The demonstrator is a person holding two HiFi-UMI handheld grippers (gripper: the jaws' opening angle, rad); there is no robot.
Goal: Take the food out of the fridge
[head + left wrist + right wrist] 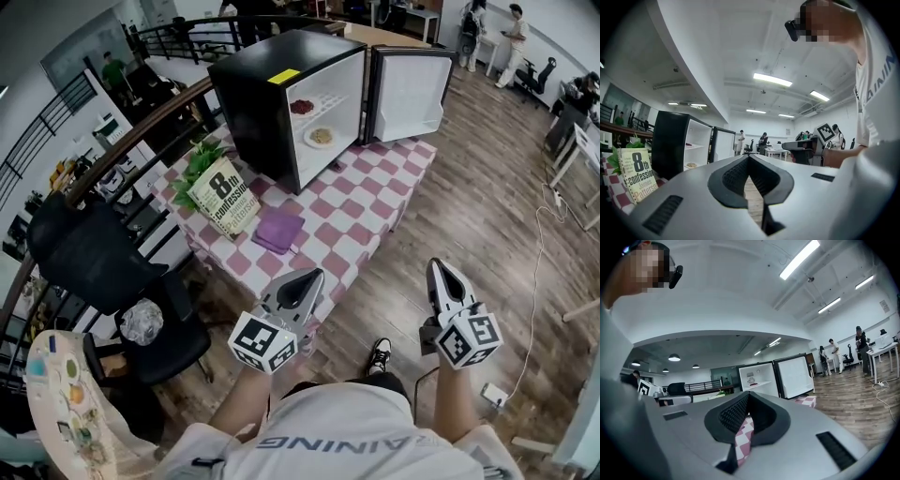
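Head view has the fridge (281,103) standing at the far end of the checked worktop (375,202), its door (410,94) swung wide open to the right. The food is inside it: a dark red portion (302,107) on the upper shelf and a plate (321,137) with something pale on it on the shelf below.

Your left gripper (315,274) is well short of the fridge, about over the worktop's near edge and pointing toward the open compartment. Your right gripper (437,263) is level with it but further right of the fridge, over the wooden floor (487,216) and clear of the worktop. Both shelves of food lie well ahead of either gripper, with most of the worktop in between.

Left gripper view shows its jaws pressed together at the tips with nothing between them; only floor shows through the slot behind. Right gripper view shows the same: jaws closed tip to tip and empty, with checked cloth visible through the slot.

Between you and the fridge, on its left side, a book (225,197) stands upright against a leafy plant (200,159). A folded purple cloth (278,230) lies flat in front of the fridge, near the left gripper.
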